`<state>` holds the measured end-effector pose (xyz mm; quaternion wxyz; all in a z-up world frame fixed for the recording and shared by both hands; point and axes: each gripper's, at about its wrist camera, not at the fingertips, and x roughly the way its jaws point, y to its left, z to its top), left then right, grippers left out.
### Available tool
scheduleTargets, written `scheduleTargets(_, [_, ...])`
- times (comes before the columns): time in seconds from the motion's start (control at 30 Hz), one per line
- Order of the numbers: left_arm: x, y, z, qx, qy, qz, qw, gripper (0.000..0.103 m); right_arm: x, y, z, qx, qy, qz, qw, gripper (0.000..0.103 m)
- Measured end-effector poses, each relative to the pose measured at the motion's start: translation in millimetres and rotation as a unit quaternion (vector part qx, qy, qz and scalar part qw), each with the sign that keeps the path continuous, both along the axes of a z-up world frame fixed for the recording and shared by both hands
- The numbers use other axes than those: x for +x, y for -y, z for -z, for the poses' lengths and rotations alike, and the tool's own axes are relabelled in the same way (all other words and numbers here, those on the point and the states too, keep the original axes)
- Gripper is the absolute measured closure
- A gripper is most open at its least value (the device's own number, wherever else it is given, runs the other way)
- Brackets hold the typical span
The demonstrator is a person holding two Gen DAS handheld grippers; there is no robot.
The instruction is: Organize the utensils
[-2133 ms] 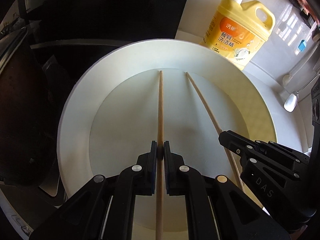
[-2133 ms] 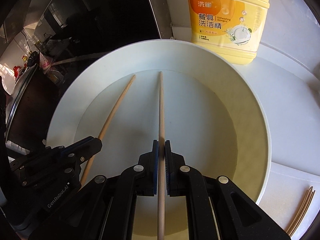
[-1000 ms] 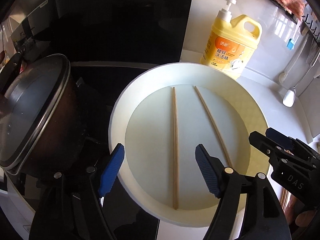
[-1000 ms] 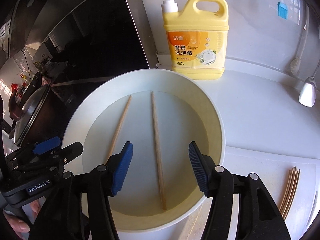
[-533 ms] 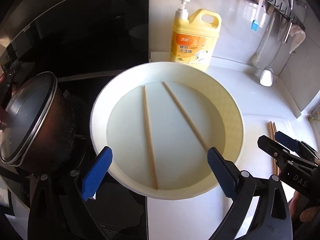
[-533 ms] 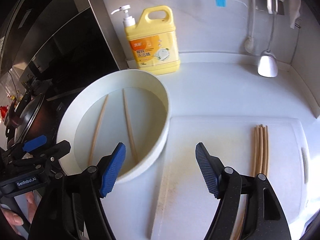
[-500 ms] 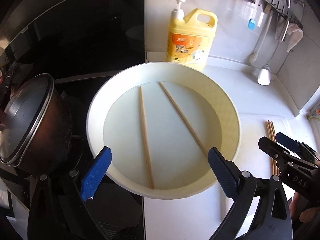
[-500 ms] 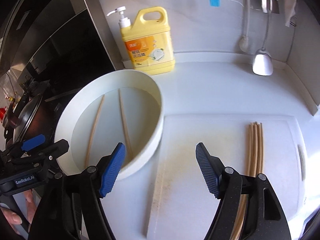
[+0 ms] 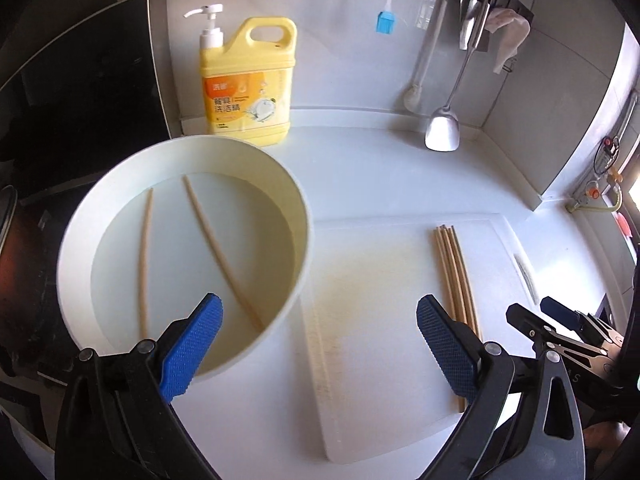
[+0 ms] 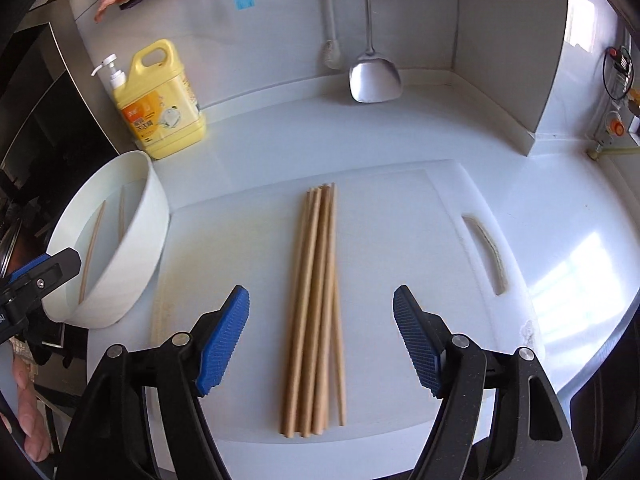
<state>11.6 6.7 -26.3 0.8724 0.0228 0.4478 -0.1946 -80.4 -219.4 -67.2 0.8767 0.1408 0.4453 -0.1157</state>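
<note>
**Both grippers empty, jaws wide**

Landmark: white cutting board (image 10: 400, 248). L gripper (image 9: 318, 330) hovers over the board's left edge, jaws apart w/ nothing between, having just been opening. R gripper (image 10: 322, 338) hangs above the chopstick bundle (image 10: 316, 308) lying mid-board, jaws spread either side, pads not touching it. White bowl (image 9: 304, 216) sits just left of the board, two chopsticks (image 9: 216, 252) in it (apart, not crossed). Yellow soap jug (image 9: 248, 88) stands behind the bowl.
</note>
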Motion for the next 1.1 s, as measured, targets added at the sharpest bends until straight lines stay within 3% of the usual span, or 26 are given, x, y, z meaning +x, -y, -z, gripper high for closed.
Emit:
scheduleTargets(0.27, [-36, 45, 25, 0.009, -0.018, -0.063, 0.9978, 0.007, -9, 43, 38, 0.01, -0.01, -0.062, 0.998, 0.032])
scheduleTargets(0.53, [-57, 55, 44, 0.031, -0.031, -0.122, 0.9916, 0.007, 1, 47, 63, 0.007, -0.015, -0.116, 0.993, 0.032])
scheduleTargets(1.1, [-57, 60, 60, 0.038, -0.036, -0.093, 0.9943, 0.007, 1, 31, 72, -0.022, -0.014, -0.107, 0.994, 0.032])
